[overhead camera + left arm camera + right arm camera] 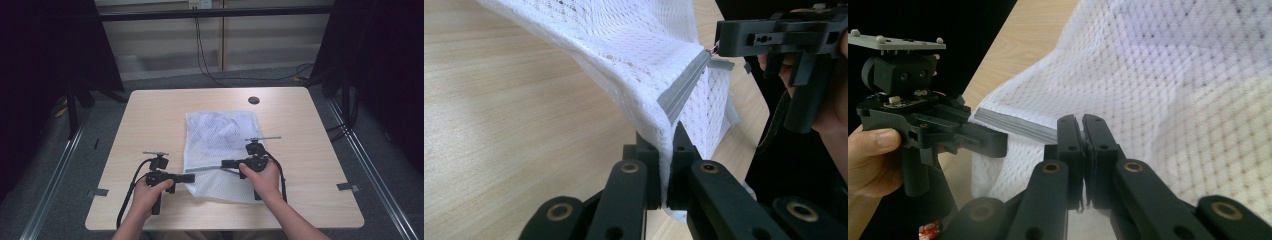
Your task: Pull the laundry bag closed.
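Left gripper [667, 150] jaws clamped on the near-left edge of the white mesh bag [222, 150], right at the end of its grey zipper [684, 87]. Right gripper [1082, 145] jaws pinched together on the zipper further right. Bag lies mid-worktop [150, 115], near edge lifted.

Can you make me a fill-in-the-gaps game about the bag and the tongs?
1. The white mesh bag lies on a ____ table.
2. The zipper along the bag's edge is ____ in colour.
3. The left tongs are shut on the bag's ____ end.
4. The right tongs pinch the zipper's ____.

Missing words: wooden; grey; zipper; pull
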Available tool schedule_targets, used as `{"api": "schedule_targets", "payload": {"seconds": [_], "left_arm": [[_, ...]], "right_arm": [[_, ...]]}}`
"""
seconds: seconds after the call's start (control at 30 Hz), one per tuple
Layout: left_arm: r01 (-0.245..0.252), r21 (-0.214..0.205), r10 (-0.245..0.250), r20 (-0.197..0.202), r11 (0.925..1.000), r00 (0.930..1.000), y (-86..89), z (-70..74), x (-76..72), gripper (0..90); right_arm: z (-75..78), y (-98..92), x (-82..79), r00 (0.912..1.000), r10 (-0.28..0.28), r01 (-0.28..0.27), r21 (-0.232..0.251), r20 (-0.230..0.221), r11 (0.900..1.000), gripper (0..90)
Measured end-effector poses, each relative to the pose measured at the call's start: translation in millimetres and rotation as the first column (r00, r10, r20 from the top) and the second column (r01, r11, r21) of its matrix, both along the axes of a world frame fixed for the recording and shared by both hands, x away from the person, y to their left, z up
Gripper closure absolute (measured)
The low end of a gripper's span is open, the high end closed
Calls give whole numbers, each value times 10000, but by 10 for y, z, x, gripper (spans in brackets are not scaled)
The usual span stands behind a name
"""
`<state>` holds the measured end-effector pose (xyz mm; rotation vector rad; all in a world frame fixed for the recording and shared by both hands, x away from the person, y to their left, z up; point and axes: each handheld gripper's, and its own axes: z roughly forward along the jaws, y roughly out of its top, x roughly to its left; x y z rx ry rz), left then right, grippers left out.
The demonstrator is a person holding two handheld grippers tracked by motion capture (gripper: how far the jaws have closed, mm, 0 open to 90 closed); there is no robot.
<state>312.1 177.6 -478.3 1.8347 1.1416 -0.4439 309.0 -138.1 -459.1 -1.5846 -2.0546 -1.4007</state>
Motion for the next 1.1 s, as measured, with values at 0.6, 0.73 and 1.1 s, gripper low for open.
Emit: {"api": "schedule_targets", "payload": {"seconds": [0.6, 0.73, 1.1], "left_arm": [[20, -1, -20, -103, 10000, 9999, -3, 3, 0, 883], [8, 87, -8, 71, 10000, 10000, 27, 4, 12, 884], [-28, 156, 27, 81, 9999, 10000, 31, 8, 9, 884]], "right_arm": [[7, -32, 10, 10000, 16, -16, -4, -26, 10000, 872], [12, -76, 12, 9999, -98, 98, -25, -24, 9999, 872], [16, -124, 0, 10000, -96, 96, -96, 25, 9999, 872]]}}
